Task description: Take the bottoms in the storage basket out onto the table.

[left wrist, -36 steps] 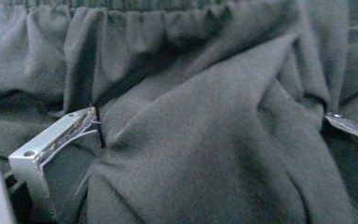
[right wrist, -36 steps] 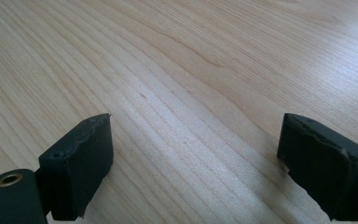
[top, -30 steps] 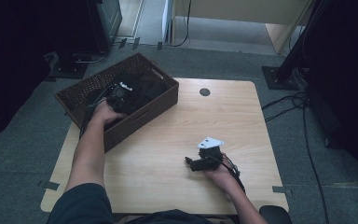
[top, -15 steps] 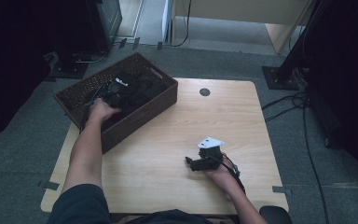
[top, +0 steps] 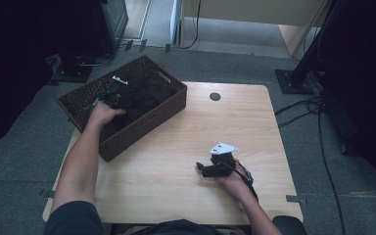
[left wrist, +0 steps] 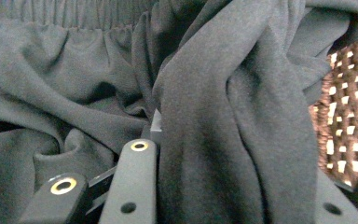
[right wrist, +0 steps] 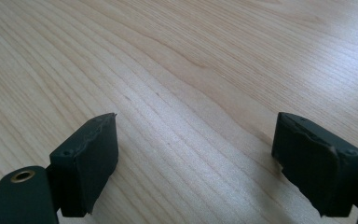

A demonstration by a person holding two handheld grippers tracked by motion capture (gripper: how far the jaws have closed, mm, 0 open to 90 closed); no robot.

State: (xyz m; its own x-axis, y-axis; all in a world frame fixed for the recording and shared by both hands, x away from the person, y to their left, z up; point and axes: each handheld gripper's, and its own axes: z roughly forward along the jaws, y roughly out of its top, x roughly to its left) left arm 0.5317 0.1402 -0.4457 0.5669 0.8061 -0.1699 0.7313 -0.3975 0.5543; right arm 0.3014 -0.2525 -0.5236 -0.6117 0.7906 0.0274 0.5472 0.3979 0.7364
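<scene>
A brown wicker basket (top: 147, 125) stands on the left of the wooden table (top: 176, 191) with dark grey cloth (top: 144, 95) piled in it. My left gripper (top: 113, 99) reaches into the basket. In the left gripper view its jaws have just closed, and a thick fold of the cloth (left wrist: 223, 93) is bunched and pinched in my left gripper (left wrist: 233, 182). My right gripper (top: 201, 170) rests low over the table near its front right. In the right gripper view my right gripper (right wrist: 196, 163) stands open over bare wood with nothing between its pads.
A small dark round hole (top: 215, 96) sits at the table's far middle. Basket weave (left wrist: 349, 116) shows to the right of the cloth. Cables (top: 318, 112) lie on the grey floor to the right, and dark stands rise at the back.
My left hand has moved a little farther into the basket and upward, and the cloth around it has shifted. The right hand has stayed where it was.
</scene>
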